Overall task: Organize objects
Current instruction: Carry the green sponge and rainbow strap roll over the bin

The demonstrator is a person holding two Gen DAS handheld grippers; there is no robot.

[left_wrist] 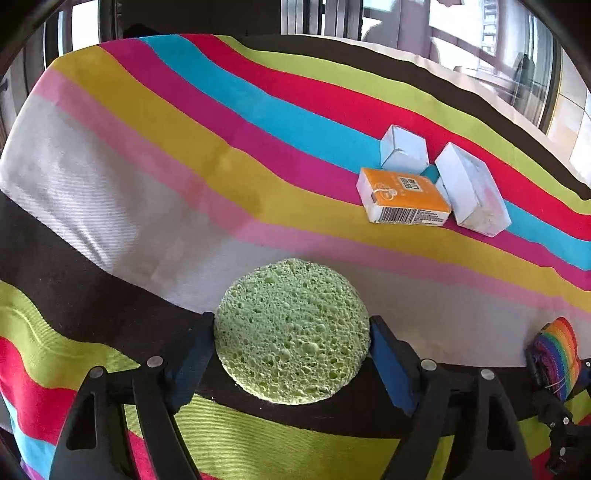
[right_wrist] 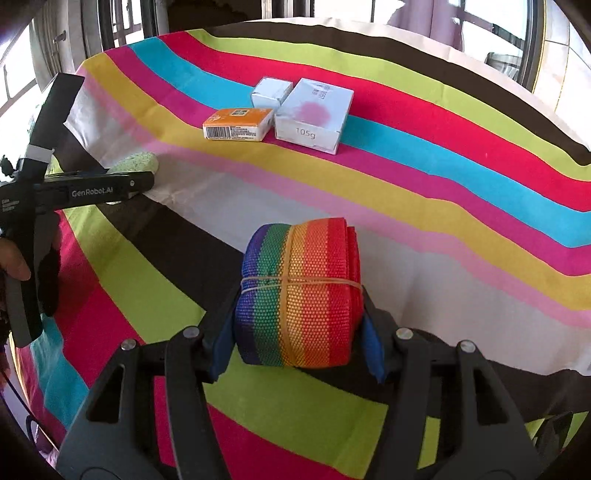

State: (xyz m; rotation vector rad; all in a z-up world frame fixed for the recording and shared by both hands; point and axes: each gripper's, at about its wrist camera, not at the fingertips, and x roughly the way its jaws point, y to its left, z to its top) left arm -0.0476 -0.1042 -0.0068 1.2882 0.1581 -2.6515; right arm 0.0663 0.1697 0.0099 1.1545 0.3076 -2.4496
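Box [right_wrist: 310,114] marked "105g"; "GenRobot.AI" hand-held gripper [right_wrist: 110,184]

Both wrist views look steeply down, sharing the boxes [left_wrist: 402,195] [right_wrist: 236,123].

A striped tablecloth [right_wrist: 424,177] covers the table, with bright windows [left_wrist: 461,22] behind it.

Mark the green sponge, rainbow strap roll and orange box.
green sponge [left_wrist: 291,332], left wrist view, middle of its porous top face
rainbow strap roll [right_wrist: 299,295], right wrist view, its banded front
orange box [right_wrist: 240,116], right wrist view, orange top face
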